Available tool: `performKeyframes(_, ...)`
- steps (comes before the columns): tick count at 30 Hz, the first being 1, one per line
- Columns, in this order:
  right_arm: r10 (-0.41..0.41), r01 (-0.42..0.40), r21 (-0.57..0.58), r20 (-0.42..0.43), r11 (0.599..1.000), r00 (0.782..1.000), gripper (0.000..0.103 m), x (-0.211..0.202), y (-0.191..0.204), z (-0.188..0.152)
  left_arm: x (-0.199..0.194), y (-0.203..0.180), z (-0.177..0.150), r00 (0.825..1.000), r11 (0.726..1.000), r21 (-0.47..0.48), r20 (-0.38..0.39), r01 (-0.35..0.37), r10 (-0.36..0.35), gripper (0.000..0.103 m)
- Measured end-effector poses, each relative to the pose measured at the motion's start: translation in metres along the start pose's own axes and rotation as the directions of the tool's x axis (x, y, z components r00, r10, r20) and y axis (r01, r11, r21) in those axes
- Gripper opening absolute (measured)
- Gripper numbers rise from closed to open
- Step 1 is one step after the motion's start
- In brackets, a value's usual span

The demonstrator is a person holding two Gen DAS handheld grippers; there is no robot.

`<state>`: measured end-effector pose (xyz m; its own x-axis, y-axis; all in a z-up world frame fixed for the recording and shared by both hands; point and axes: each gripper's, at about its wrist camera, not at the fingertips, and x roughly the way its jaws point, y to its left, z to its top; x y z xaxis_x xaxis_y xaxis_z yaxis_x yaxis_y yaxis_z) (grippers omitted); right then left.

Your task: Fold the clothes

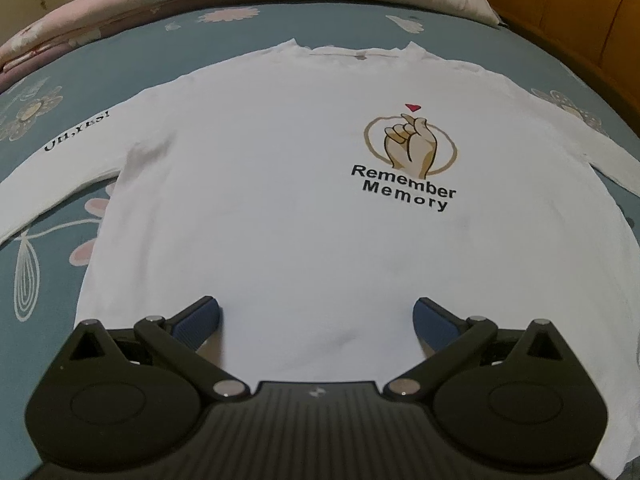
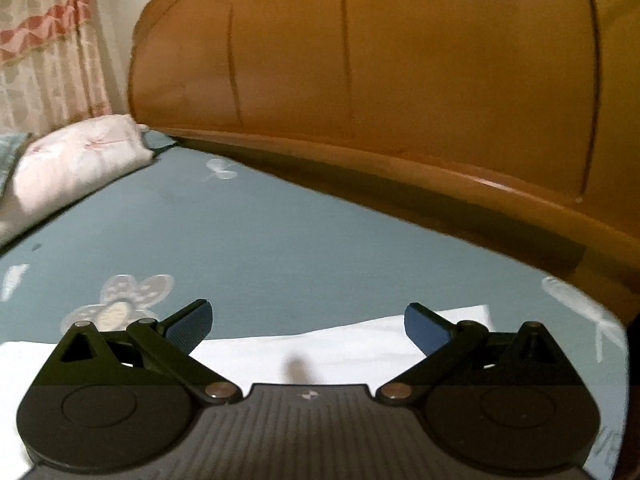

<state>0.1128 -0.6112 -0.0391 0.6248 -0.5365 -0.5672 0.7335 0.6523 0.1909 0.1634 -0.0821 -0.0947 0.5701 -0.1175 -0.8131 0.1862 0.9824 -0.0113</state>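
Right claw [image 2: 308, 326] spread wide above white cloth [image 2: 320, 344], teal floral bedsheet [image 2: 280, 248], blurred, possibly wooden headboard [image 2: 400, 80] behind

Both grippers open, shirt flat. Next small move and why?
Probably lower the right gripper onto the sleeve end and close. The white long-sleeve shirt lies spread face up on the bedsheet, nothing folded, and both it and the left gripper are open and hold nothing.
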Motion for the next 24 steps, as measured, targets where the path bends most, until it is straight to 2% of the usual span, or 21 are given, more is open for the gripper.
performKeyframes(3, 0.129, -0.129, 0.019, -0.039, 0.992, 0.991, 0.103, -0.009, 0.014, 0.002, 0.000, 0.000, 0.000, 1.000, 1.000, 0.006, -0.003, 0.003, -0.003, 0.102)
performKeyframes(4, 0.188, -0.187, 0.024, -0.054, 0.982, 0.981, 0.103, -0.013, 0.020, 0.002, 0.001, 0.000, 0.001, 1.000, 1.000, 0.005, -0.005, 0.003, -0.003, 0.102)
performKeyframes(6, 0.329, -0.326, 0.043, -0.086, 0.944, 0.940, 0.103, -0.024, 0.034, 0.003, 0.001, 0.000, 0.001, 1.000, 1.000, 0.005, -0.009, 0.004, -0.004, 0.102)
performKeyframes(7, 0.399, -0.395, 0.055, -0.102, 0.917, 0.911, 0.103, -0.029, 0.041, 0.003, 0.001, 0.000, 0.002, 1.000, 1.000, 0.007, -0.011, 0.004, -0.004, 0.102)
performKeyframes(10, 0.586, -0.579, 0.093, -0.166, 0.810, 0.793, 0.103, -0.046, 0.067, 0.000, 0.000, 0.000, 0.001, 1.000, 1.000, 0.010, -0.013, 0.007, -0.007, 0.102)
performKeyframes(13, 0.704, -0.708, 0.083, -0.242, 0.701, 0.668, 0.103, -0.068, 0.102, -0.011, 0.000, 0.001, 0.001, 1.000, 1.000, 0.021, -0.014, 0.013, -0.013, 0.102)
performKeyframes(16, 0.764, -0.799, 0.056, -0.342, 0.598, 0.548, 0.103, -0.092, 0.141, -0.036, -0.001, 0.002, 0.001, 1.000, 0.999, 0.035, -0.019, 0.024, -0.023, 0.102)
performKeyframes(18, 0.766, -0.835, 0.038, -0.423, 0.548, 0.483, 0.103, -0.102, 0.162, -0.063, 0.000, 0.003, 0.001, 0.999, 0.999, 0.043, -0.021, 0.031, -0.030, 0.102)
performKeyframes(19, 0.757, -0.848, 0.026, -0.465, 0.530, 0.459, 0.103, -0.106, 0.172, -0.078, -0.001, 0.003, 0.001, 0.999, 0.998, 0.046, -0.020, 0.034, -0.033, 0.102)
performKeyframes(21, 0.710, -0.847, -0.025, -0.533, 0.532, 0.461, 0.103, -0.108, 0.194, -0.104, -0.001, 0.003, 0.000, 0.999, 0.998, 0.049, -0.016, 0.035, -0.034, 0.102)
performKeyframes(24, 0.629, -0.827, -0.152, -0.580, 0.541, 0.517, 0.103, -0.114, 0.218, -0.135, -0.002, 0.002, -0.002, 1.000, 0.998, 0.052, -0.002, 0.031, -0.031, 0.102)
